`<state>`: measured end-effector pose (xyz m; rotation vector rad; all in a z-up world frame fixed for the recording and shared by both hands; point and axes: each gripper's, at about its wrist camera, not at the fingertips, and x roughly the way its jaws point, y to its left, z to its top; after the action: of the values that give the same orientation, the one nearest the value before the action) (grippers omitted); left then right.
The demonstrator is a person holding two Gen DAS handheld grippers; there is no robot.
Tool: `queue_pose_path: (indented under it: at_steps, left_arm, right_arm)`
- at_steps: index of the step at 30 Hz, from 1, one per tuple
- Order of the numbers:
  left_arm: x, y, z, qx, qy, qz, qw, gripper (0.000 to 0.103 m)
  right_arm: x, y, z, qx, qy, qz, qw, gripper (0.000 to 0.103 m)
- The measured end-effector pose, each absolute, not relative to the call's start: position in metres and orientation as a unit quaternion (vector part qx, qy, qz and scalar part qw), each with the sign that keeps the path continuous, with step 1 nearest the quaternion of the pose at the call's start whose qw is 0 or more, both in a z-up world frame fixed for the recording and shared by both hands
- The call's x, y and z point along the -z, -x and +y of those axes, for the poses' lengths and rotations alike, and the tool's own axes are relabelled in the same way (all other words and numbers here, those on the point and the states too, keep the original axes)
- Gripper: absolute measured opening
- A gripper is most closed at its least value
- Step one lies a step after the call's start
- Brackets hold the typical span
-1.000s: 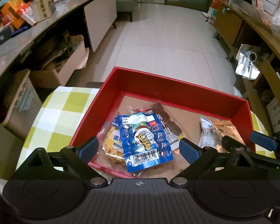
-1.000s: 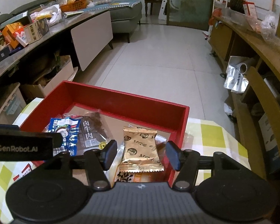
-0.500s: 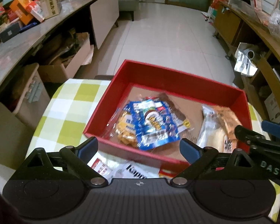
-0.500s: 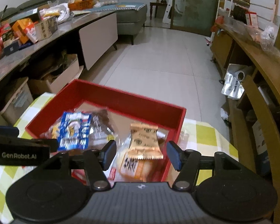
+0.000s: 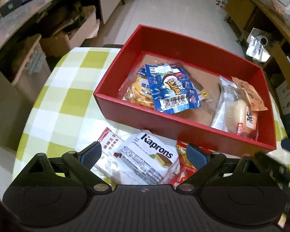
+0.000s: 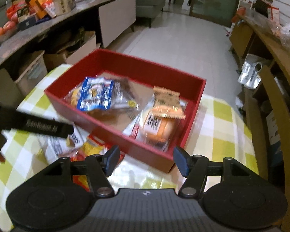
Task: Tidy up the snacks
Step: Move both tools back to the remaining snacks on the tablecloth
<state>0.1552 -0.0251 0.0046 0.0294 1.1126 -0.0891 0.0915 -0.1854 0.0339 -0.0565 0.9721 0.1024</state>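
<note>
Nearest the left wrist camera, the left gripper (image 5: 144, 155) was seen spread wide with nothing held, its blue-padded fingers straddling a white Kaprons wafer pack (image 5: 145, 159) lying flat on the checked tablecloth (image 5: 67, 89). A red-and-white sachet (image 5: 109, 141) lay touching the pack at 9 o'clock, and a glossy red-and-yellow packet (image 5: 183, 169) at 3 o'clock. The right gripper (image 6: 146, 160) was likewise wide open and empty, hovering over the cloth just beside the near right corner of the red box (image 6: 193, 108).

The step in hand was judged to be the fetching of the snacks left outside the box; a lowering of the left claw and a pinch across the slippery, flat wafer pack would be called for next.

Farther off, at 12 o'clock, the stiff, straight-walled cardboard box was seen on the table, its brown floor partly covered. A crinkled blue foil bag (image 5: 172, 89) was laid over a clear bag of yellow pastries (image 5: 137, 90); toward 2 o'clock, a soft round cake in clear film (image 5: 239, 116) lay beneath a tan sachet (image 5: 249, 94).
</note>
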Motion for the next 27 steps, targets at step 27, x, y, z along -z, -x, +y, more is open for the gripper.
queue_pose_path:
  at_steps: [27]
  left_arm:
    - [0.041, -0.146, -0.044, 0.102, -0.094, 0.591, 0.795, 0.091]
  right_arm:
    - [-0.031, -0.077, -0.18, -0.064, 0.017, 0.493, 0.868, 0.072]
